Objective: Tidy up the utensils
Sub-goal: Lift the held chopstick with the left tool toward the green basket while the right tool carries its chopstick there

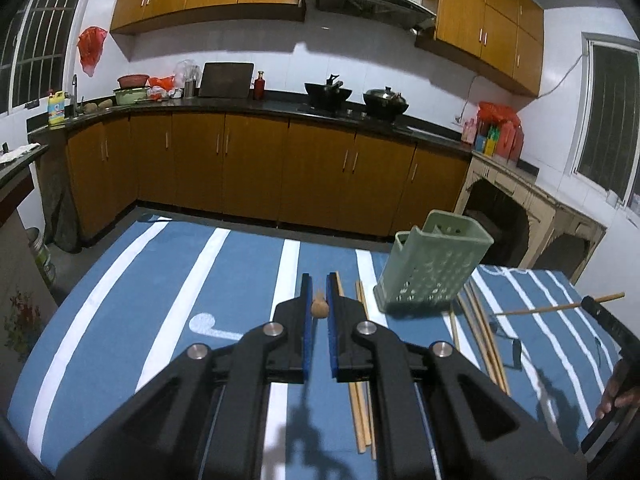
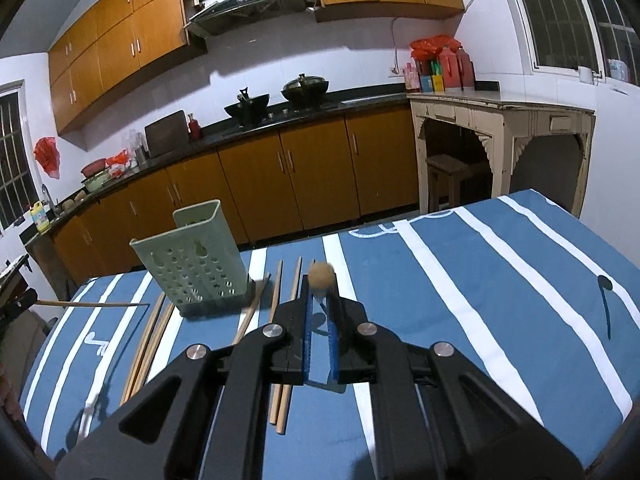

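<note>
Both grippers lifted over the table (image 1: 120, 300) — left gripper (image 1: 319, 280) and right gripper (image 2: 321, 280) each clamp one chopstick end-on. I judge the carry step: next, tip each into the green holder (image 1: 432, 268); loose chopsticks (image 2: 280, 340) remain beside it.

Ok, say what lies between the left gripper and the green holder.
Loose chopsticks lie on the striped cloth between left gripper and green holder; the left wrist view shows it.
</note>
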The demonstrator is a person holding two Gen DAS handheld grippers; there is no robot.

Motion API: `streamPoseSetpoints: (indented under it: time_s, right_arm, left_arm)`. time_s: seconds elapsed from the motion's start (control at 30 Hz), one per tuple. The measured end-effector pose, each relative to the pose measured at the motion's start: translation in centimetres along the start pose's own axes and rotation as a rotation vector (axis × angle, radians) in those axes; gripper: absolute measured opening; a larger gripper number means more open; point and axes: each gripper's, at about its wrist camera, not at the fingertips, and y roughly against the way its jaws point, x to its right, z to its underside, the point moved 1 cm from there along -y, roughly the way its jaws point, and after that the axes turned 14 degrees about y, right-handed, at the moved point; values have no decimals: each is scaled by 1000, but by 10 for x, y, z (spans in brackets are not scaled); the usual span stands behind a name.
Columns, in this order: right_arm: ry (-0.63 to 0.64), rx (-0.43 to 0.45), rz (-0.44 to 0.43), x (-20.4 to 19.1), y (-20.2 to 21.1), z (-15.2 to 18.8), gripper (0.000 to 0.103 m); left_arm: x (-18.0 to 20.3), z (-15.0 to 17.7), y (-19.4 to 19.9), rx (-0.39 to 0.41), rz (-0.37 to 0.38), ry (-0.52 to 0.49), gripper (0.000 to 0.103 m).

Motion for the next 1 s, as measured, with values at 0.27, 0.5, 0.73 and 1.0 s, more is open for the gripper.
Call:
streamPoseSetpoints:
  time_s: [0.27, 0.5, 0.73, 1.0]
  right_arm:
    - [-12, 18, -6, 4, -2, -13, 7]
    - [0, 41, 1, 4, -5, -30, 7]
    - [11, 81, 0, 5, -5, -56, 7]
    - [19, 196, -34, -2, 13, -108, 7]
  left_arm:
    - [3, -17, -1, 25, 7, 12, 8]
    - [9, -34, 1, 59, 5, 0, 8]
    - [19, -55, -5, 77, 4, -11, 8]
    - [50, -105, 21, 176, 82, -26, 8]
